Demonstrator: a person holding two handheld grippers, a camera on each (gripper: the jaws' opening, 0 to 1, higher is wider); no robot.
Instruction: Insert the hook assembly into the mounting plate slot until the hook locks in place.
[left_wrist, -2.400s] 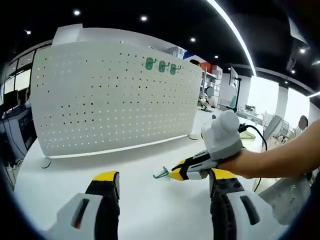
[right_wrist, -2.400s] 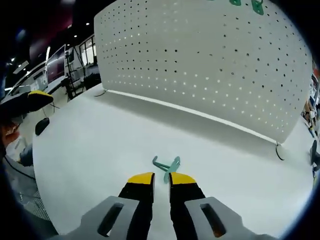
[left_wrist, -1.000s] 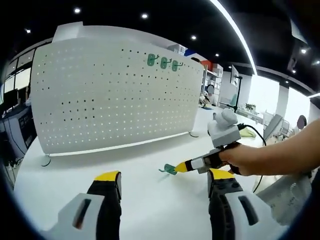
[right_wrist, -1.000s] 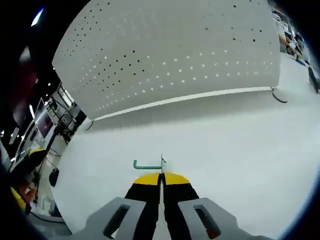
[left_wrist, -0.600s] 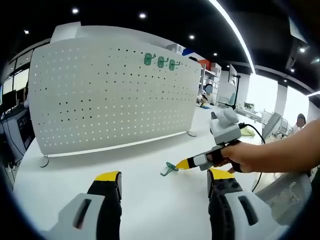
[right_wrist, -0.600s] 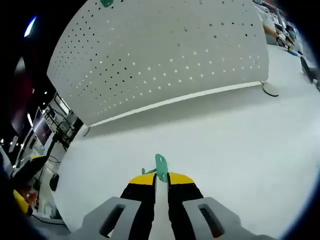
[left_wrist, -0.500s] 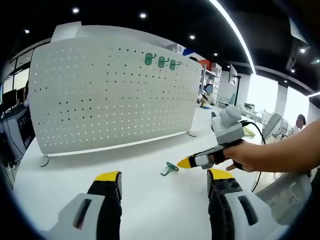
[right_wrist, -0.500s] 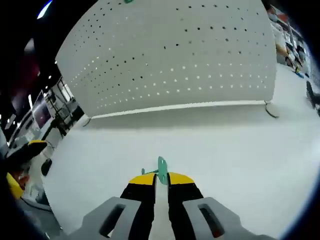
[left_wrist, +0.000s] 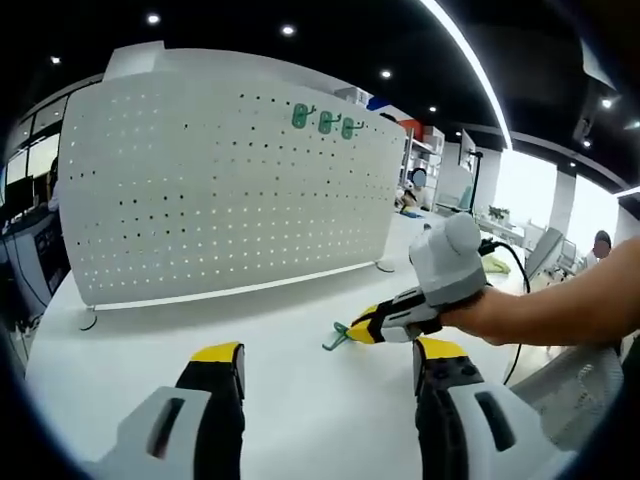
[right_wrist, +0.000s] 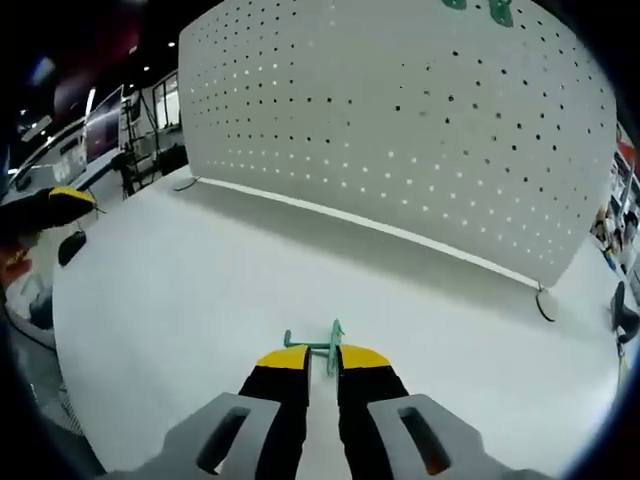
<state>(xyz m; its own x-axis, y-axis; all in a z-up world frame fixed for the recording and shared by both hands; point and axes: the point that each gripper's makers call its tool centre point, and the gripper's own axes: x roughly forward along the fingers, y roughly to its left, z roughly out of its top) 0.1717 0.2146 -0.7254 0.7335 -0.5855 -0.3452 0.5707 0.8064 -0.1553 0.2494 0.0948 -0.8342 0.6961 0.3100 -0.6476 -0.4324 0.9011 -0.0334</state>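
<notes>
A white pegboard (left_wrist: 220, 190) stands upright on the white table (left_wrist: 150, 340); it is the mounting plate. Three green hooks (left_wrist: 325, 120) hang near its top edge, and two of them (right_wrist: 480, 8) show in the right gripper view. My right gripper (right_wrist: 322, 358) is shut on a loose green hook (right_wrist: 318, 346), held just above the table in front of the board. From the left gripper view, that gripper (left_wrist: 358, 333) comes in from the right with the hook (left_wrist: 337, 335) at its tips. My left gripper (left_wrist: 328, 360) hangs open with nothing between its fingers, well short of the board.
A person's forearm (left_wrist: 560, 310) reaches in from the right behind the right gripper. The pegboard's feet (right_wrist: 545, 300) rest on the table. A dark object (right_wrist: 70, 247) lies at the table's left edge. Desks and shelves stand behind the board.
The right gripper has shut on the hook that lay on the table, lifted it slightly and rolled it. The left gripper has stayed open and almost still.
</notes>
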